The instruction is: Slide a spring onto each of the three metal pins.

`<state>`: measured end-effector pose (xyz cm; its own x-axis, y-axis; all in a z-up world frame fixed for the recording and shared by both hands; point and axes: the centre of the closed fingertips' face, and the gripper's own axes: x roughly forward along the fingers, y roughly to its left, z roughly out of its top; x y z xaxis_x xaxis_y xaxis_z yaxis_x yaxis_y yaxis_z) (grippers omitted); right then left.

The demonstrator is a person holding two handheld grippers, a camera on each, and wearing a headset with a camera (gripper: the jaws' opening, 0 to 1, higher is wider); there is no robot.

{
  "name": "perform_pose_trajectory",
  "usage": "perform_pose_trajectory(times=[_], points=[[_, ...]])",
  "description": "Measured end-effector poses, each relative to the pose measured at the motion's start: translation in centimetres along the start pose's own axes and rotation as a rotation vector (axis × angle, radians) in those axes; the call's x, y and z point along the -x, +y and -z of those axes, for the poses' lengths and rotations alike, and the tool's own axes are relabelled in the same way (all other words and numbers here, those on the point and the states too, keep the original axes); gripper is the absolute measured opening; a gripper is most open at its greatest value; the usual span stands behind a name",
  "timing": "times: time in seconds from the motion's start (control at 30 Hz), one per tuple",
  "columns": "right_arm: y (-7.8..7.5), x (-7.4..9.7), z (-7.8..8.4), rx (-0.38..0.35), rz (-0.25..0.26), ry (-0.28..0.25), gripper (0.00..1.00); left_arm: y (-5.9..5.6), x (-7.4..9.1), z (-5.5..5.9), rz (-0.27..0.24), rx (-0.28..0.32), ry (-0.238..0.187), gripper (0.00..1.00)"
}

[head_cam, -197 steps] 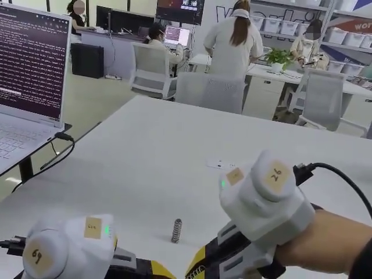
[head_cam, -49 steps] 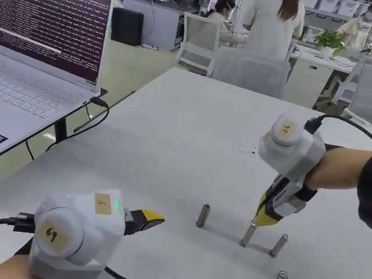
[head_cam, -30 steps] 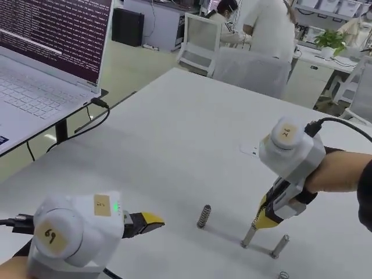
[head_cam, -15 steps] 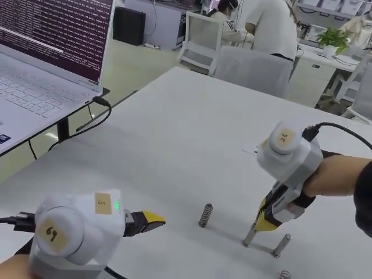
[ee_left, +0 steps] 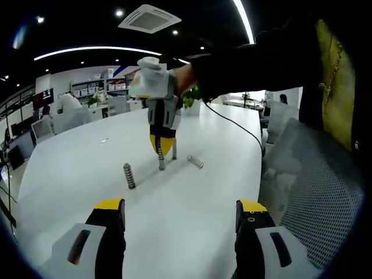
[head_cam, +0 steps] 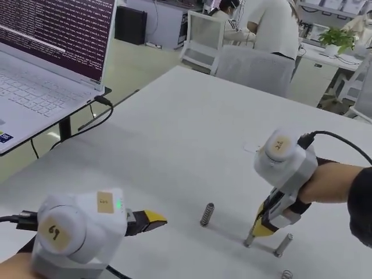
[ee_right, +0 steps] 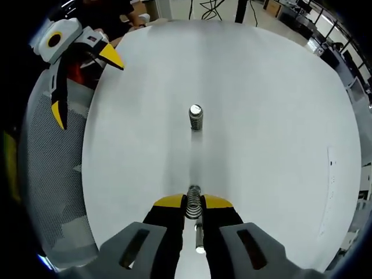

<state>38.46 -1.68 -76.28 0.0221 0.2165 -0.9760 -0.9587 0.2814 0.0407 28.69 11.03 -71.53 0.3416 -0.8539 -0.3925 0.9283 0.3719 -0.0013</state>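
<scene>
We find ourselves in an open-plan office, with a laptop (head_cam: 52, 52) showing terminal text at upper left, and mesh chairs (head_cam: 200, 35), people (head_cam: 273, 29) at desks and a potted plant (head_cam: 343, 39) along the top edge.

I count three pins, first pin (head_cam: 249, 239) under my right gripper (head_cam: 261, 228), second pin (head_cam: 282, 244) just beside it, third pin (ee_right: 196, 109) ahead of it, three springs, gripped spring (ee_right: 193, 204), fitted spring (head_cam: 207, 215), loose spring (head_cam: 286, 274).

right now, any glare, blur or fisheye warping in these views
Head view: sharp, evenly lit, faint soft shadow beside the standing spring. Left gripper view: fisheye bows the white table, ceiling light strip glares. Right gripper view: the held spring is crisp, table edges curve.
</scene>
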Motion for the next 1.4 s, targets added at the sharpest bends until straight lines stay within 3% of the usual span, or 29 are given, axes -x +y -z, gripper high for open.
perform_pose_trajectory(times=[0.47, 1.1, 1.4], points=[[0.1, -1.8, 0.1, 0.005, 0.010, 0.012, 0.09, 0.0, 0.0, 0.0, 0.001, 0.001, 0.001, 0.73], [0.0, -2.5, -0.1, 0.008, 0.027, 0.005, 0.09, -0.1, 0.1, 0.0, 0.003, -0.001, 0.002, 0.73], [0.2, -2.5, -0.1, 0.006, 0.029, -0.005, 0.19, -0.2, 0.2, 0.0, 0.004, 0.000, 0.005, 0.73]])
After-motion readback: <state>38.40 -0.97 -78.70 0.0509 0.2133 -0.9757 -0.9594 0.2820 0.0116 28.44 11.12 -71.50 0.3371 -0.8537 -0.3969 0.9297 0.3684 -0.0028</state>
